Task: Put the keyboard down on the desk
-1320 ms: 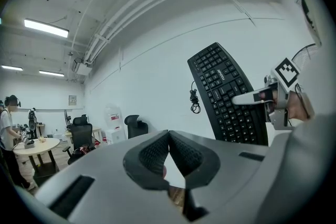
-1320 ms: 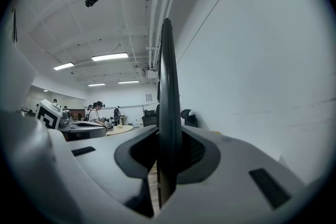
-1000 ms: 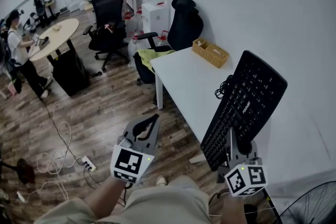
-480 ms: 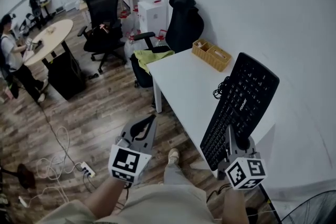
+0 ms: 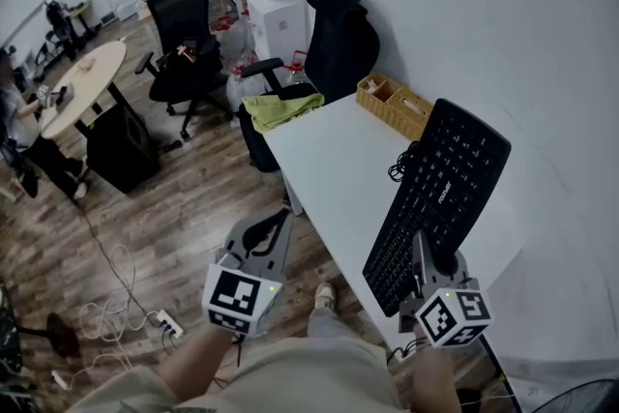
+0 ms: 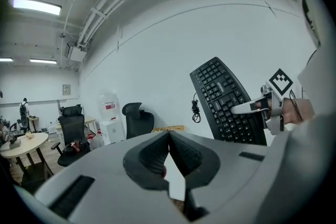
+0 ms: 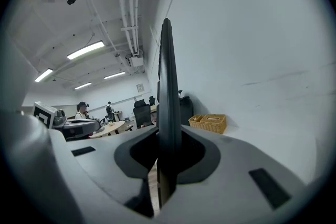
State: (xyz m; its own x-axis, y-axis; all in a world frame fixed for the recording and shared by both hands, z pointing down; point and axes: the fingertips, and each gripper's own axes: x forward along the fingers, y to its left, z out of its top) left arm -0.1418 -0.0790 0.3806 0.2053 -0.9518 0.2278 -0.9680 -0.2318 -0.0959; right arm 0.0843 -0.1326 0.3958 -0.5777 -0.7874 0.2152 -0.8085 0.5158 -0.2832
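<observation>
- Two hand-held grippers showed in the head view; the right gripper (image 5: 433, 258) had its jaws clamped on the near edge of a black keyboard (image 5: 440, 198).
- Held in the air and tilted over the white desk (image 5: 329, 164), the keyboard pointed its far end toward 1 o'clock, with its coiled cable (image 5: 401, 164) hanging at its 10 o'clock side.
- At 7 o'clock from the desk, the left gripper (image 5: 271, 232) had its jaws pressed together on nothing.
- At 11 o'clock from the keyboard, a wicker basket (image 5: 395, 103) sat on the desk's far end.
</observation>
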